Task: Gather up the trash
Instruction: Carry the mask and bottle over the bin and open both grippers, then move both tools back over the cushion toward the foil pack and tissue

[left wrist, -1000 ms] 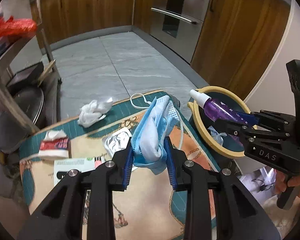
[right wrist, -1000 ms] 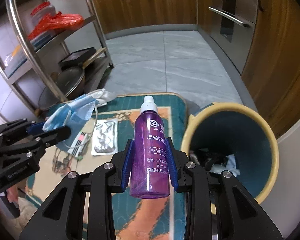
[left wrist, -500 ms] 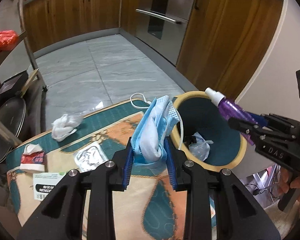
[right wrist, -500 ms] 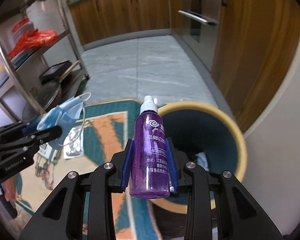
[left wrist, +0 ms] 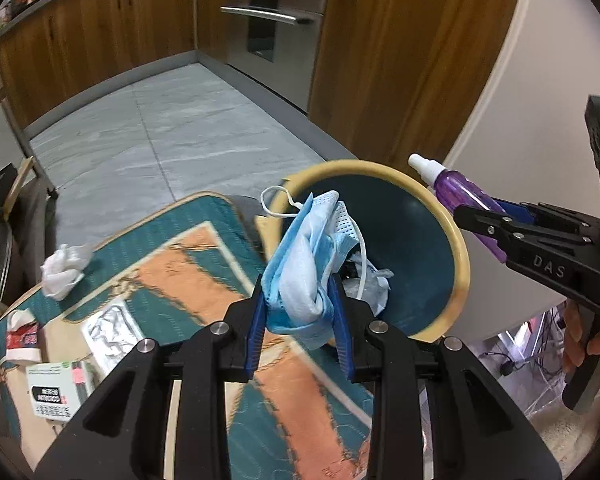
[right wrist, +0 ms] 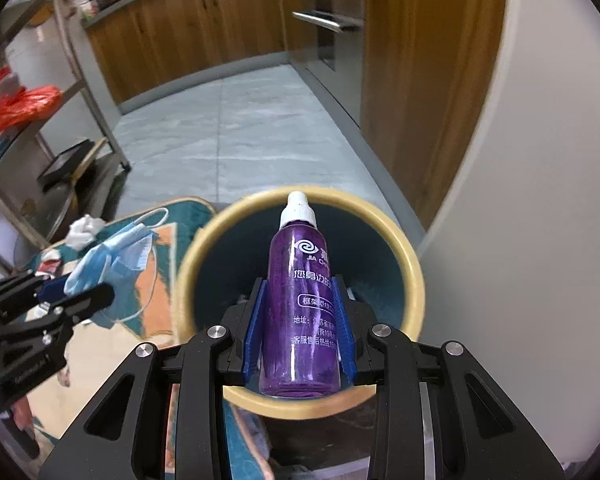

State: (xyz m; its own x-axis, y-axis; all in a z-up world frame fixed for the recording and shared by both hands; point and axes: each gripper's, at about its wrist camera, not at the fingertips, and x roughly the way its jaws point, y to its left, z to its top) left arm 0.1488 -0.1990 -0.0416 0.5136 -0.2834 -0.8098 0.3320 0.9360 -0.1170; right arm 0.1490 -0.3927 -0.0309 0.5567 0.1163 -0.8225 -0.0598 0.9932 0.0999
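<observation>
My left gripper (left wrist: 299,304) is shut on a crumpled blue face mask (left wrist: 306,268) and holds it at the near left rim of the bin (left wrist: 458,256), a teal bucket with a yellow rim. My right gripper (right wrist: 300,312) is shut on a purple bottle with a white cap (right wrist: 302,300), held over the bin's opening (right wrist: 408,264). The bottle (left wrist: 464,192) and right gripper (left wrist: 496,220) also show in the left wrist view, above the bin's far right rim. The mask (right wrist: 112,256) and left gripper (right wrist: 76,296) show at left in the right wrist view. Some trash lies in the bin's bottom.
On the teal and orange rug (left wrist: 204,280) lie a crumpled white tissue (left wrist: 62,270), a silver blister pack (left wrist: 110,328), a red and white wrapper (left wrist: 20,336) and a white label card (left wrist: 54,392). A metal rack (right wrist: 80,60) stands left; wooden cabinets (left wrist: 380,60) behind.
Both grippers have moved right toward the bin. The bottle now hangs over the bin's opening and the mask has reached its near rim. Both grips are unchanged.
</observation>
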